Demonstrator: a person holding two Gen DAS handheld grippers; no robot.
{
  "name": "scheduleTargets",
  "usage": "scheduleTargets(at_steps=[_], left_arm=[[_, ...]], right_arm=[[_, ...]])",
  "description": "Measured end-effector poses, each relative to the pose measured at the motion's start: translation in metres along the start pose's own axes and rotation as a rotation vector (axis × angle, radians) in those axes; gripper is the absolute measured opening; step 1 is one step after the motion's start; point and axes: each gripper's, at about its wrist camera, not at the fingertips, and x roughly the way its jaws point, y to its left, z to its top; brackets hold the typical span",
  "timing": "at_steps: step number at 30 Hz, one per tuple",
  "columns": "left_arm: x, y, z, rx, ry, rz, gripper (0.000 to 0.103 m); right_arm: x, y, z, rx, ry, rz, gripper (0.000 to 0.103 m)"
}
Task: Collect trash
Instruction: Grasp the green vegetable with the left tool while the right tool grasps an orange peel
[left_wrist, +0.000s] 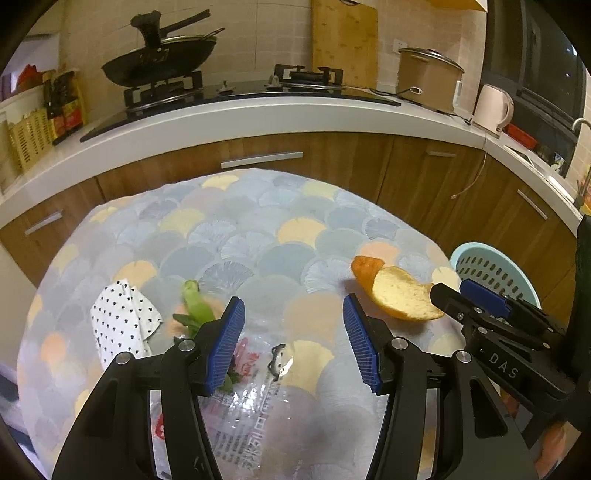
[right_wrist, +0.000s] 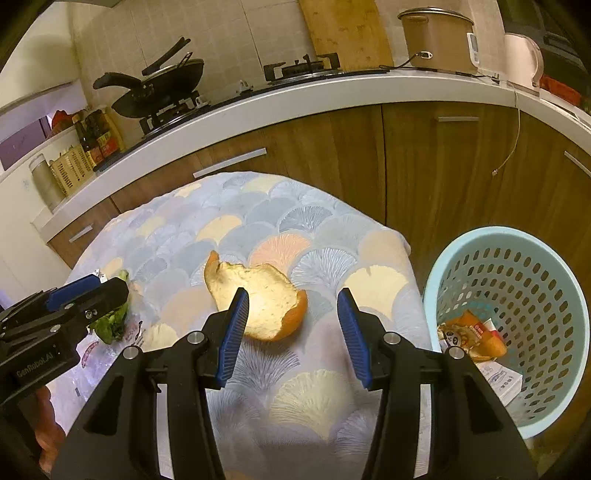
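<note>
A large orange peel (right_wrist: 258, 301) lies on the patterned tablecloth (right_wrist: 295, 229), white side up. My right gripper (right_wrist: 291, 328) is open just above and in front of it, its left finger over the peel's near edge. The peel (left_wrist: 400, 295) also shows in the left wrist view. My left gripper (left_wrist: 293, 343) is open over a clear plastic wrapper (left_wrist: 255, 391) with red print. A green vegetable scrap (left_wrist: 195, 308) and a dotted white paper (left_wrist: 123, 319) lie to its left. A light blue trash basket (right_wrist: 517, 325) stands right of the table with wrappers inside.
A kitchen counter (left_wrist: 258, 118) with a wok (left_wrist: 159, 61), gas stove, rice cooker (left_wrist: 428, 79) and kettle (left_wrist: 493, 107) runs behind the table. Wooden cabinet doors (right_wrist: 424, 158) sit below it. The table's right edge is next to the basket.
</note>
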Motion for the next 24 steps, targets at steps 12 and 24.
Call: scheduleTargets(at_steps=[12, 24], left_arm=[[0.006, 0.066, -0.017, -0.088, 0.073, -0.013, 0.053], [0.024, 0.083, -0.01, -0.12, 0.131, -0.066, 0.046]], right_arm=[[-0.003, 0.01, -0.002, -0.051, 0.01, -0.029, 0.046], [0.01, 0.025, 0.003, -0.124, 0.041, -0.03, 0.056]])
